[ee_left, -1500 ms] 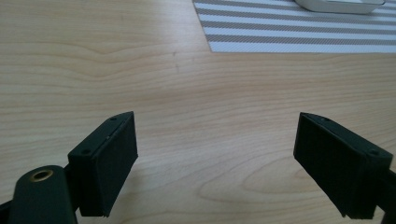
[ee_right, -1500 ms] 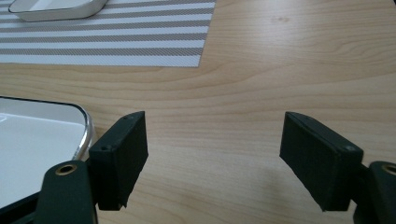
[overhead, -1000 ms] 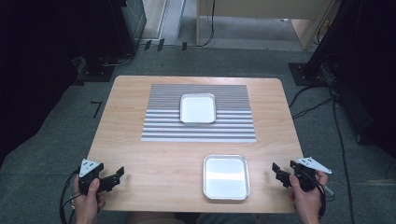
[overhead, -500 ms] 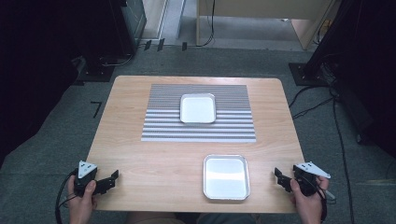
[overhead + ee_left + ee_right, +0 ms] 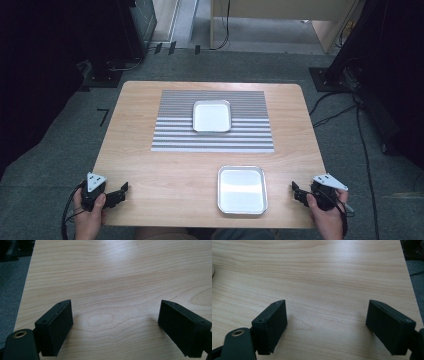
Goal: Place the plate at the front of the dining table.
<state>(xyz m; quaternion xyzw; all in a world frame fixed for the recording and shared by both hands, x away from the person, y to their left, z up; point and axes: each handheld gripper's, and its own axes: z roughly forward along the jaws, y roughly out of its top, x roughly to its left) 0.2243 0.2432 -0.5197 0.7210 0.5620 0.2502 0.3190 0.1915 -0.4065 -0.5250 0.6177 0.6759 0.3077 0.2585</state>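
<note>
I am holding my left gripper low over the near left corner of the wooden table, its jaws standing wide apart with bare wood grain between them in the left gripper view. My left hand is wrapping around its body at the table's near edge, and a cable is trailing from it toward the floor.

My right gripper is sitting at the near right edge of the table, gripped by my right hand. Its jaws have just been opening and are now standing wide, with nothing between them but tabletop in the right gripper view.

The nearer metal tray is lying flat on the bare wood between my two grippers, near my right gripper and well apart from my left one. Its shallow white inside is showing nothing in it. Neither gripper is touching it.

The farther metal tray is resting well ahead of both grippers, on a grey striped mat that is covering the middle of the table's far half. That tray is also lying flat, its inside looking bare.

Both grippers are pointing inward, toward each other across the near edge, with the nearer tray lying in the gap.
</note>
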